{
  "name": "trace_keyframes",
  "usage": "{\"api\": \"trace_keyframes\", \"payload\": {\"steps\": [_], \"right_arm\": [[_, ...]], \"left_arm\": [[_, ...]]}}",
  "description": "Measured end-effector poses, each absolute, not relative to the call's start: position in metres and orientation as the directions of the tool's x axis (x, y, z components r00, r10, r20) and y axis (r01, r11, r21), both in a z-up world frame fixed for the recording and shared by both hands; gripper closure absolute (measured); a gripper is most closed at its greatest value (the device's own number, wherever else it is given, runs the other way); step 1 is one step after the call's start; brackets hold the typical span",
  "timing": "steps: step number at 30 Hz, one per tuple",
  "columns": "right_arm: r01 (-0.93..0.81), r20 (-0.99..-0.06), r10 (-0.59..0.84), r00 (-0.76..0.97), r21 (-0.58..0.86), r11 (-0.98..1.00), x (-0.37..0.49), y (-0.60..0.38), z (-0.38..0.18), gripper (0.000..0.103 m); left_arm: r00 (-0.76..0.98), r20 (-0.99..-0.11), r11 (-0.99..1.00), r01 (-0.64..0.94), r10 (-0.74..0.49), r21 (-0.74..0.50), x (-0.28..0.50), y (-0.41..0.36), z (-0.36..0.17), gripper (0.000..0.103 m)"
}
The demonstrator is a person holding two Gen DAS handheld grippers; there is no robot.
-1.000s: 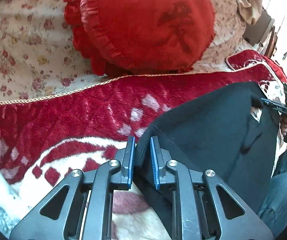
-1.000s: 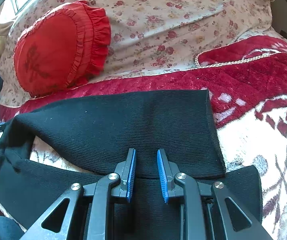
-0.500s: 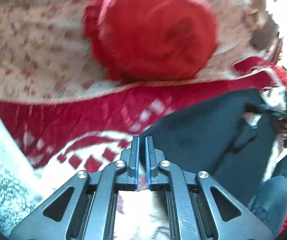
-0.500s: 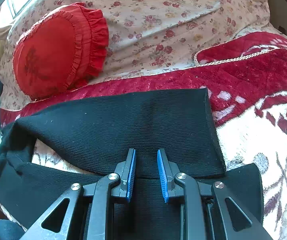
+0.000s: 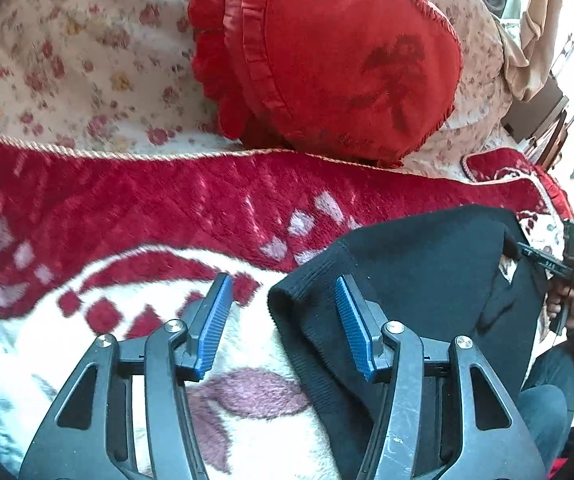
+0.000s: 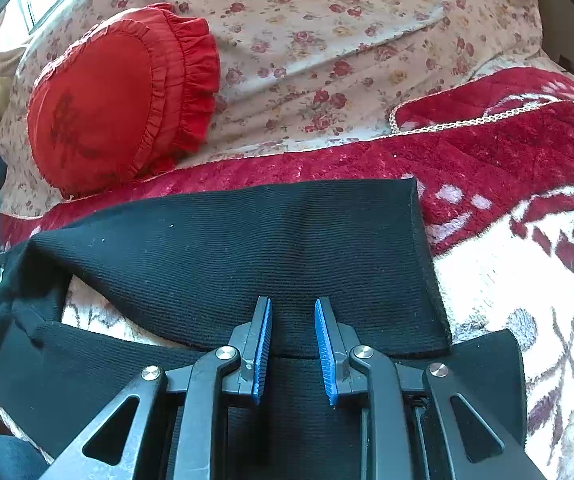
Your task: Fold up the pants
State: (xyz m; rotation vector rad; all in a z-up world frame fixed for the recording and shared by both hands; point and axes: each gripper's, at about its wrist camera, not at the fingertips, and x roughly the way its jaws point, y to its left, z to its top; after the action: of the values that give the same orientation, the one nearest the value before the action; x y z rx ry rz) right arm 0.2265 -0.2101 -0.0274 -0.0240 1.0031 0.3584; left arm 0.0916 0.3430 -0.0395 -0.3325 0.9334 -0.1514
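Black knit pants [image 6: 223, 248] lie on a red and white blanket [image 6: 527, 248], one leg folded across the other. In the left wrist view the pants [image 5: 427, 280] fill the lower right, and a ribbed folded corner [image 5: 291, 300] lies between the fingers. My left gripper [image 5: 283, 312] is open wide around that corner without pinching it. My right gripper [image 6: 291, 320] is open, low over the edge of the folded leg, with nothing held. The right gripper also shows at the far right of the left wrist view [image 5: 563, 264], at the pants' other end.
A red ruffled round cushion [image 5: 339, 60] leans on the floral sofa cover [image 6: 327, 32] behind the blanket. A gold cord trim [image 5: 127, 154] edges the blanket. The person's jeans-clad leg [image 5: 543, 408] is at the lower right.
My left gripper closed half a second ago and has now opened wide, with the pants corner lying between its fingers. The right gripper has stayed open and nearly still.
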Motion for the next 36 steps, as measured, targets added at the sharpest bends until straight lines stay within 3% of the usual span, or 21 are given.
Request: {"api": "trace_keyframes", "payload": {"steps": [6, 10, 14, 17, 20, 23, 27, 29, 36], "right_arm": [[-0.303, -0.828, 0.283, 0.484, 0.146, 0.942, 0.226, -0.21, -0.028, 0.082], [-0.303, -0.828, 0.285, 0.483, 0.147, 0.941, 0.227, -0.21, -0.028, 0.082], [-0.287, -0.821, 0.304, 0.483, 0.18, 0.941, 0.229, -0.214, -0.02, 0.082], [-0.17, -0.706, 0.351, 0.616, 0.316, 0.934, 0.235, -0.256, 0.01, 0.082], [-0.043, -0.662, 0.294, 0.689, 0.367, 0.929, 0.246, -0.295, 0.029, 0.08], [0.015, -0.696, 0.292, 0.656, 0.399, 0.917, 0.274, -0.321, 0.032, 0.079], [-0.03, -0.749, 0.468, 0.469, 0.516, 0.856, 0.309, -0.316, -0.005, 0.079], [-0.012, -0.783, 0.472, 0.406, 0.512, 0.859, 0.32, -0.311, -0.023, 0.079], [-0.004, -0.754, 0.509, 0.414, 0.558, 0.83, 0.336, -0.309, -0.03, 0.079]], "left_arm": [[0.618, -0.73, 0.935, 0.024, -0.292, -0.354, 0.084, 0.333, -0.034, 0.084], [0.642, -0.721, 0.945, 0.015, -0.26, -0.327, 0.077, 0.334, -0.023, 0.097], [0.642, -0.743, 0.971, 0.008, -0.188, -0.238, 0.078, 0.319, -0.01, 0.099], [0.658, -0.735, 0.98, 0.023, -0.165, -0.199, 0.075, 0.307, 0.002, 0.099], [0.679, -0.719, 0.986, 0.039, -0.147, -0.164, 0.07, 0.294, 0.017, 0.099], [0.674, -0.72, 0.985, 0.082, -0.165, -0.149, 0.068, 0.281, 0.022, 0.099], [0.649, -0.744, 0.987, 0.108, -0.159, -0.117, 0.075, 0.267, 0.016, 0.099], [0.649, -0.747, 0.989, 0.092, -0.147, -0.115, 0.078, 0.267, 0.012, 0.099], [0.673, -0.739, 0.998, -0.036, -0.017, -0.055, 0.075, 0.279, 0.01, 0.099]]}}
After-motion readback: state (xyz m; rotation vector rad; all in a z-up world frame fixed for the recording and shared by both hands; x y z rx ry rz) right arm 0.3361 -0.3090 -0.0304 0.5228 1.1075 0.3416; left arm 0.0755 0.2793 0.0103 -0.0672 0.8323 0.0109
